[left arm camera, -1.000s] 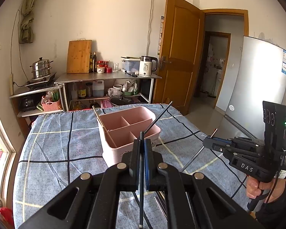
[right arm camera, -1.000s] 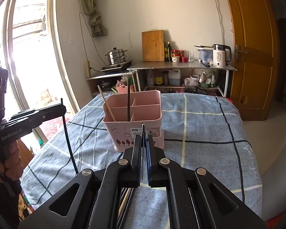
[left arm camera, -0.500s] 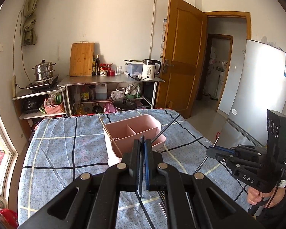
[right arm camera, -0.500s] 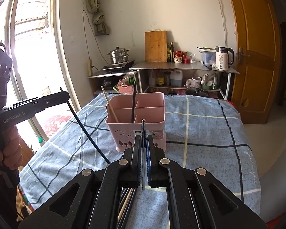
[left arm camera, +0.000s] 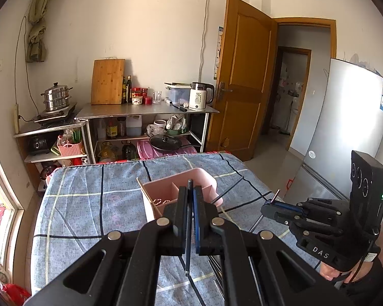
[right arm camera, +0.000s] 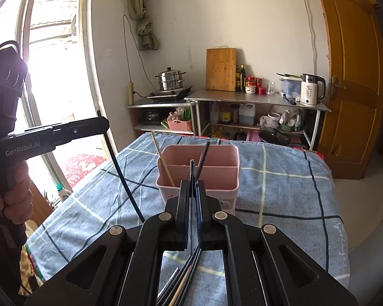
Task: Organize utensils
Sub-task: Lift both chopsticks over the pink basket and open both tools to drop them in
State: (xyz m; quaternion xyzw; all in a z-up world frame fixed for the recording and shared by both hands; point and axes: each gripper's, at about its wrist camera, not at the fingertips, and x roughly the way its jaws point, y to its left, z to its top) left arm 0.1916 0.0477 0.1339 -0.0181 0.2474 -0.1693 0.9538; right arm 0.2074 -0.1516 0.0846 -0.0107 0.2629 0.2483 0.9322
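Note:
A pink divided utensil holder stands on the blue plaid tablecloth; it also shows in the left wrist view. It holds a wooden chopstick and a black chopstick. My left gripper is shut on a black chopstick and holds it upright above the table, left of the holder; it also shows in the right wrist view. My right gripper is shut on a thin metal chopstick just in front of the holder; it also shows in the left wrist view.
Several chopsticks lie on the cloth under my right gripper. Behind the table stand a metal shelf with a kettle and a cutting board, a wooden door and a fridge. A window is on the left.
My left gripper has lifted its black chopstick up and tilted it more upright. My right gripper has risen a little with its metal chopstick. The holder has not moved.

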